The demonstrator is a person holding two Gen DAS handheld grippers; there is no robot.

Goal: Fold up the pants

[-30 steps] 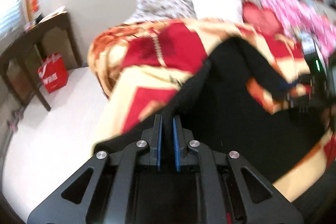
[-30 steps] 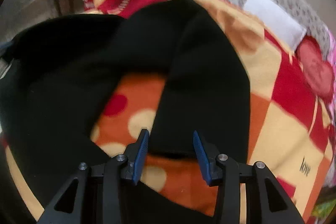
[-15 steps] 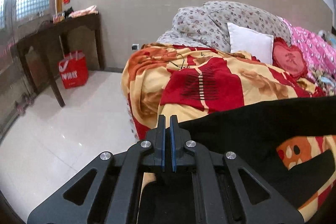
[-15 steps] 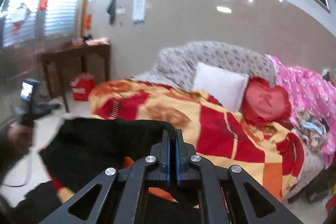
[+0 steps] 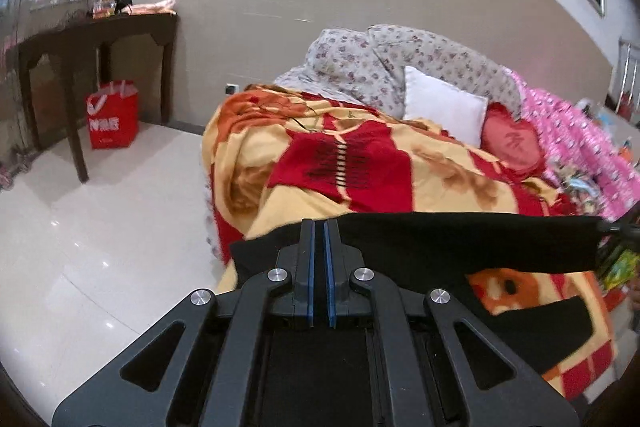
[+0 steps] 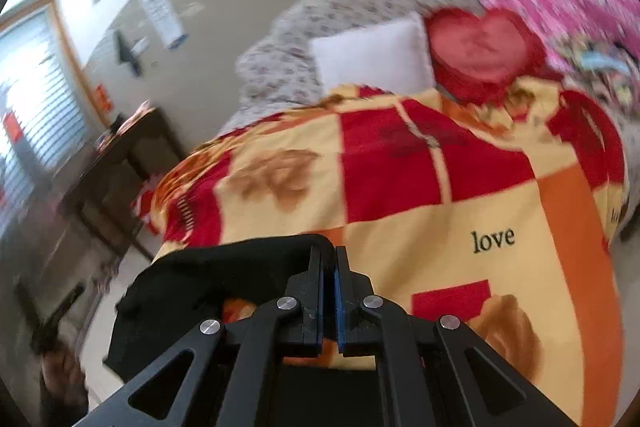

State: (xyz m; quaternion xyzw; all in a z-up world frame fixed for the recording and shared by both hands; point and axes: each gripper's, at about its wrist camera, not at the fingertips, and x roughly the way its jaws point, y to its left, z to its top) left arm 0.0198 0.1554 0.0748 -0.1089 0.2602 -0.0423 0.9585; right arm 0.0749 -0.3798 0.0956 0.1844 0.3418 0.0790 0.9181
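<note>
Only the left view shows the pants (image 5: 460, 239) stretched taut.

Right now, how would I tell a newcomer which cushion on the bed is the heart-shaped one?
Start at the bed with the red-and-yellow blanket and look to its head, where a grey floral quilt is heaped. A white pillow leans there; the heart cushion lies just beside it, toward the pink bedding. It alone is solid red and heart-shaped.
</note>
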